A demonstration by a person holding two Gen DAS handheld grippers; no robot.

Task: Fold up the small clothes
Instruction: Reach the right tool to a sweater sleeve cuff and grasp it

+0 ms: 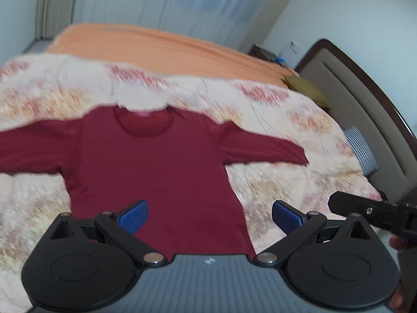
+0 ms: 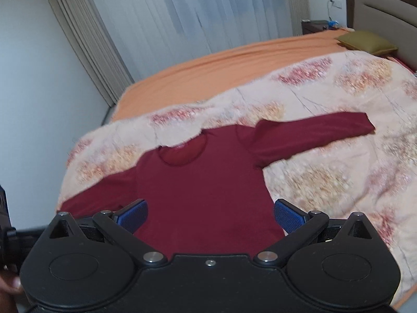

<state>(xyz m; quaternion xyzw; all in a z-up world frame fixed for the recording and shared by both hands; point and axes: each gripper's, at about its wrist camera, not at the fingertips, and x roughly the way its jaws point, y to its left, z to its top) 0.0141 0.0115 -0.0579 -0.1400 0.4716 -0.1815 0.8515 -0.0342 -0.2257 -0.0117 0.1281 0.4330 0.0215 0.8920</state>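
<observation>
So basically nothing's folded yet here. The dark red long-sleeve top [image 1: 153, 161] is lying flat on the floral blanket [image 1: 286, 182] that covers the near part of the bed, face up, neck hole pointing away toward the curtains [image 2: 182, 13], both sleeves stretched straight out to the sides. Looks like it's been laid out and smoothed, which is probably the prep stage, but no sleeve is tucked in and the body isn't doubled over, so pretty much the whole fold is left: sleeves in, then the body over itself. The left tool [image 1: 209, 215] has its blue pads spread wide apart with nothing between them, hovering just over the hem end of the top. Same deal with the right tool [image 2: 211, 215], pads wide apart, empty, sitting above the hem as well. The two are close side by side, since the right one pokes into the edge of the left view. Farther back there's an orange sheet [image 2: 221, 65] and an olive pillow [image 2: 365, 41] by the headboard [image 2: 385, 2], well clear of the top.
</observation>
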